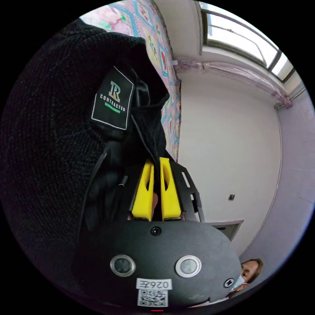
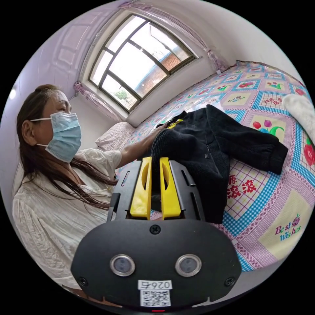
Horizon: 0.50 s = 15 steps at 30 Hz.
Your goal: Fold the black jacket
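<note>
In the right gripper view the black jacket lies crumpled on a patchwork quilt, one sleeve stretched out to the right. My right gripper is shut on a knitted edge of the jacket, lifted a little off the bed. Farther back, the person's hand holds my left gripper at the jacket's far side. In the left gripper view the black jacket hangs close against the lens, its inner neck label facing me. My left gripper is shut on a fold of this fabric.
A person in a white top sits at the bed's side, one arm reaching over it. A white cloth lies at the quilt's right edge, and a pale pillow lies by the window. A bare wall stands behind the quilt.
</note>
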Available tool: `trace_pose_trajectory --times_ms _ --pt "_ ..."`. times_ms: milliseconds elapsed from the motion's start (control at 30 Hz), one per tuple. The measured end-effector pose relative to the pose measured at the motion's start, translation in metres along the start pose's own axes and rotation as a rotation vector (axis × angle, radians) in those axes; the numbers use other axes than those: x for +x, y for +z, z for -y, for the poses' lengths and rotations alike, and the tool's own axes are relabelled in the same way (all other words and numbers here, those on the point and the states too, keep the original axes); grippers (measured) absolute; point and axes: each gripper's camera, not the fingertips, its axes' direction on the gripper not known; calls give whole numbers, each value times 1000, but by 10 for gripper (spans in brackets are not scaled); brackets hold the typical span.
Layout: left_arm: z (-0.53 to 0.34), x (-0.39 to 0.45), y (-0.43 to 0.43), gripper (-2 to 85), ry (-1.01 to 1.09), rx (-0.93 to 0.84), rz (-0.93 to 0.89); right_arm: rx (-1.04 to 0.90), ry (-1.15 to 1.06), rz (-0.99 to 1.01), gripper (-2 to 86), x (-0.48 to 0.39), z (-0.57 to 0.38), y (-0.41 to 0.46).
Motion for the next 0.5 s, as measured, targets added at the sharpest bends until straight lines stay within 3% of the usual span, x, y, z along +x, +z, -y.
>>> trace_pose_trajectory --times_ms 67,133,233,400,500 --pt "7 29 6 3 107 -5 16 -11 -21 21 -1 -7 -2 -6" --pt "15 82 13 -3 297 -40 163 -36 -65 49 -1 -17 -1 -1" --pt "22 117 27 -4 407 -79 367 -160 -119 116 -1 -29 -3 45" --pt "26 93 53 -4 368 -124 578 -381 -13 173 2 -7 -36 171" --pt "22 71 55 -2 324 -90 546 -452 9 123 5 10 -56 216"
